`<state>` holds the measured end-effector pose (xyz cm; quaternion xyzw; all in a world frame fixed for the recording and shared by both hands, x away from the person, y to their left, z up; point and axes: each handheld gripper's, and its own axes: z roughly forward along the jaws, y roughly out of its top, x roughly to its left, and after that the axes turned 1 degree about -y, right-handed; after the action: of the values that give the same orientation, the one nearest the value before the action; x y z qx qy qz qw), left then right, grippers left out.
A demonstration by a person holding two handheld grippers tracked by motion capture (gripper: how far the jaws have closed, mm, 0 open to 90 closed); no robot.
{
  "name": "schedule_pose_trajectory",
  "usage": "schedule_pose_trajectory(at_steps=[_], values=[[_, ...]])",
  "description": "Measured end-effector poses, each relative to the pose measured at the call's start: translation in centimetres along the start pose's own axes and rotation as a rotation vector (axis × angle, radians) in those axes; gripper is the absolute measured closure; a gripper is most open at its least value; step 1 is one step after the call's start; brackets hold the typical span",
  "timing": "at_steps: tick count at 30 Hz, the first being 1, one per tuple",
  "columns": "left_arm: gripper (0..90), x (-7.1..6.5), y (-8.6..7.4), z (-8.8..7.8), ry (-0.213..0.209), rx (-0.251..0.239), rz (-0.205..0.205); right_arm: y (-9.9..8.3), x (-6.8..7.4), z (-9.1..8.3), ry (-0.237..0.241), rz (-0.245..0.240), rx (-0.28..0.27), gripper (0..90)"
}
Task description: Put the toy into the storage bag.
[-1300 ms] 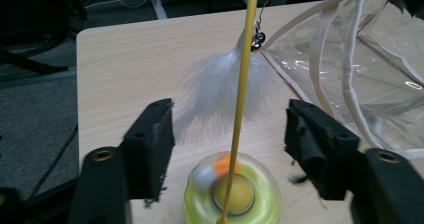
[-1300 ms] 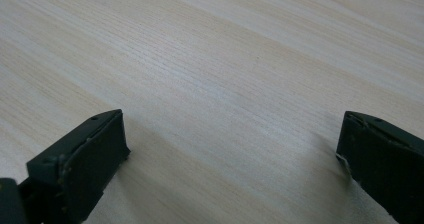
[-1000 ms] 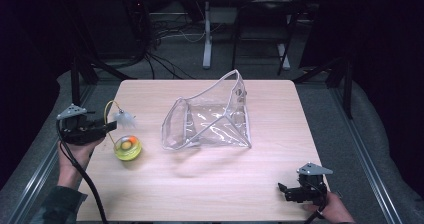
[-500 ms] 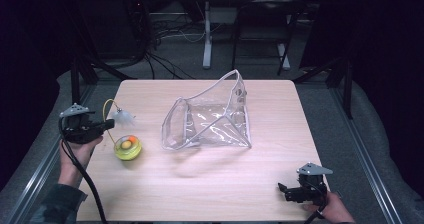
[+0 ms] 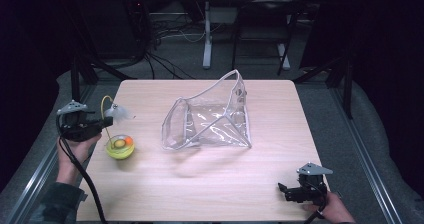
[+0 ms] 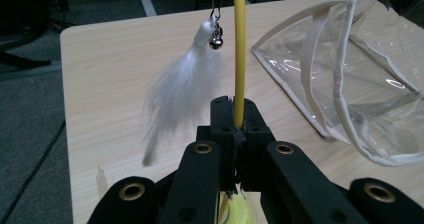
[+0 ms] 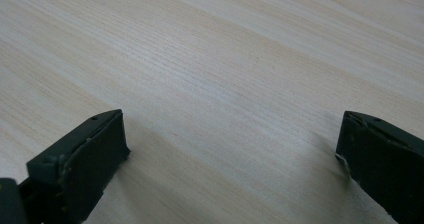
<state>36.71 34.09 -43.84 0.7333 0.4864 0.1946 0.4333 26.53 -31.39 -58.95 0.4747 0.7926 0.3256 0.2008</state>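
At the tabletop's (image 5: 210, 184) left edge, the left gripper (image 6: 235, 116) is clenched on the thin yellow wand (image 6: 239, 49) of a cat toy; its long axis runs straight up from the jaws, the white feather (image 6: 175, 94) and small bell (image 6: 216, 43) dangling beside it. The toy's yellow bowl-shaped base (image 5: 120, 147) sits just below. Rightward, the clear plastic bag (image 5: 212, 116) stands open and empty, nearer this hand. The right gripper (image 5: 295, 191) rests released far off.

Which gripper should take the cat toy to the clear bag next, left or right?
Left. The left gripper is already shut on the cat toy's yellow wand, beside the clear bag. The right gripper sits open at the table's near right corner, holding nothing.
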Motion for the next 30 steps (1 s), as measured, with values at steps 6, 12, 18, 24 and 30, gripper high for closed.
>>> schedule_pose_trajectory(at_steps=[6,12,18,24,30], values=[[88.2,-0.1,0.5,-0.6,0.003,-0.025,0.004,0.0,0.0,0.0,0.000,0.000,0.000,0.0],[88.2,-0.3,1.2,-0.8,0.002,-0.020,0.022,0.0,0.0,0.0,0.000,0.000,0.000,0.0],[88.2,-0.3,2.1,-1.0,0.017,-0.036,0.031,0.0,0.0,0.0,0.000,0.000,0.000,0.0],[88.2,-0.4,3.0,-1.1,0.023,-0.038,0.047,0.0,0.0,0.0,0.001,0.000,0.000,0.0],[88.2,-0.3,3.8,-1.2,0.024,-0.057,0.037,0.0,0.0,0.0,0.001,0.000,0.000,0.0]])
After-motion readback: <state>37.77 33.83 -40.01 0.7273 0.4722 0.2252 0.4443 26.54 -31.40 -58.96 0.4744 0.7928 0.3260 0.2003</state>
